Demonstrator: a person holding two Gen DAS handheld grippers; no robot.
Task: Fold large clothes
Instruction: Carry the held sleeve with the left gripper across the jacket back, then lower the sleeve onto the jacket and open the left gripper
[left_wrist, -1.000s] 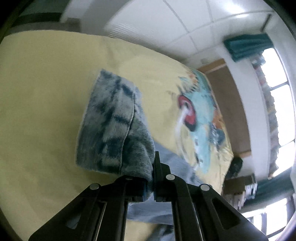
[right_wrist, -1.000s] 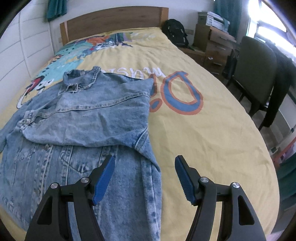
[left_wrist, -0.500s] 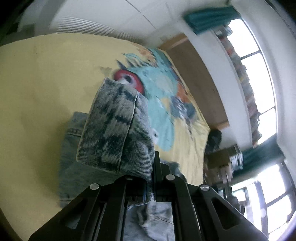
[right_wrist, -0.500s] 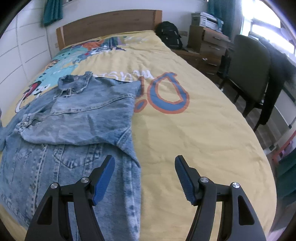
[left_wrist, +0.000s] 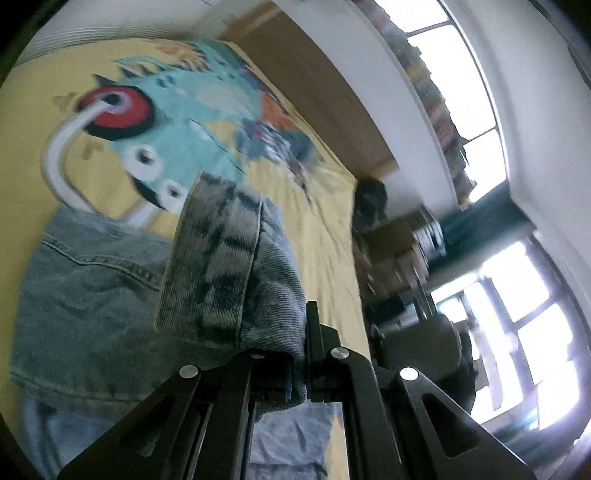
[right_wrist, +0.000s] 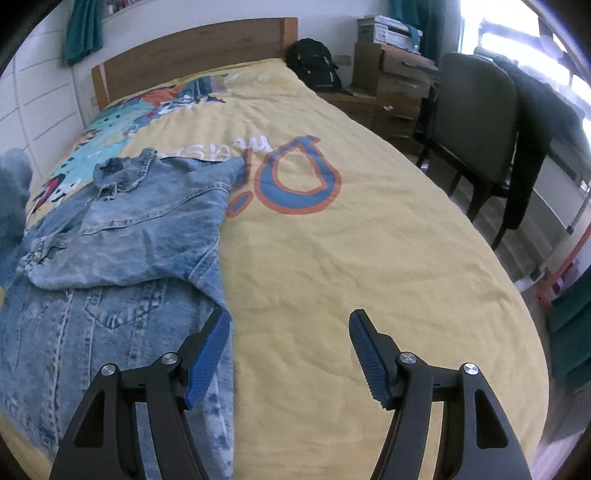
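Observation:
A light blue denim jacket (right_wrist: 122, 236) lies on the left half of a yellow bedspread (right_wrist: 351, 251), with one side folded over its middle. My left gripper (left_wrist: 304, 373) is shut on a denim cuff (left_wrist: 229, 273) of that jacket and holds it up in the air above the rest of the jacket (left_wrist: 85, 295). The raised cuff shows blurred at the left edge of the right wrist view (right_wrist: 11, 192). My right gripper (right_wrist: 290, 354) is open and empty, low over the bedspread just right of the jacket's near edge.
A wooden headboard (right_wrist: 192, 62) is at the far end of the bed. A black backpack (right_wrist: 314, 66), a wooden drawer unit (right_wrist: 391, 77) and a chair (right_wrist: 476, 110) with a dark garment over it stand along the bed's right side. A white wall runs along the left.
My left gripper has swung round with the cuff, now facing the headboard and window. My right gripper has drawn right; the jacket sits further left in its view.

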